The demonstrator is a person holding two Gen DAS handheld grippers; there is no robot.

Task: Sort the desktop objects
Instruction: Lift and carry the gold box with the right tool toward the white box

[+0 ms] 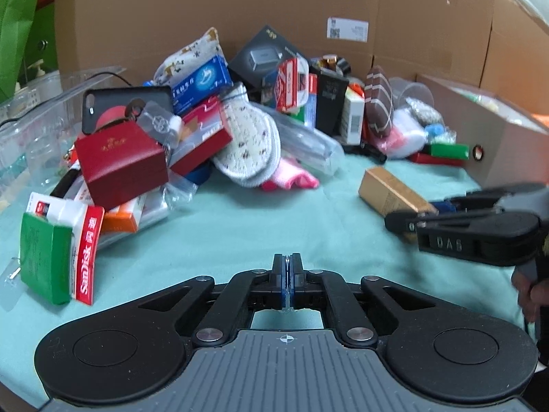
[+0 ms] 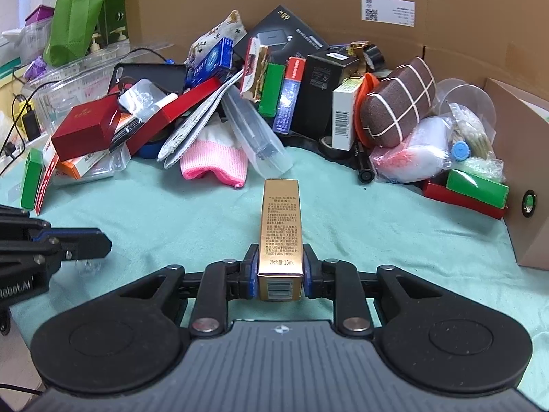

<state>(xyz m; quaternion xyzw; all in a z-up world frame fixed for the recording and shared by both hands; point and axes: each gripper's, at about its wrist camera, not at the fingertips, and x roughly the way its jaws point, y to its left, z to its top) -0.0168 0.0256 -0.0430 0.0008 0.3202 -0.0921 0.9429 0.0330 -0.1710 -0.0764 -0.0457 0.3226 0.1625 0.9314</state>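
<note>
Gold box (image 2: pixel 280 237): long, narrow carton, lying lengthwise along the right gripper's axis, in front of the heap (image 2: pixel 260 103) of mixed objects, over the teal cloth (image 2: pixel 171 213) on the tabletop.
Handling: probably light, stiff cardboard with a glossy skin; may slip or dent under a hard squeeze. Best held across its narrow sides near one end.
Right gripper (image 2: pixel 279 276): jaws pinch the gold box's near end, one pad on each side.
Left gripper (image 1: pixel 287 276): jaws pressed together, holding nothing, hovering left of the gold box.
Cardboard bin (image 2: pixel 518 158): right of the gold box, a likely destination.
</note>
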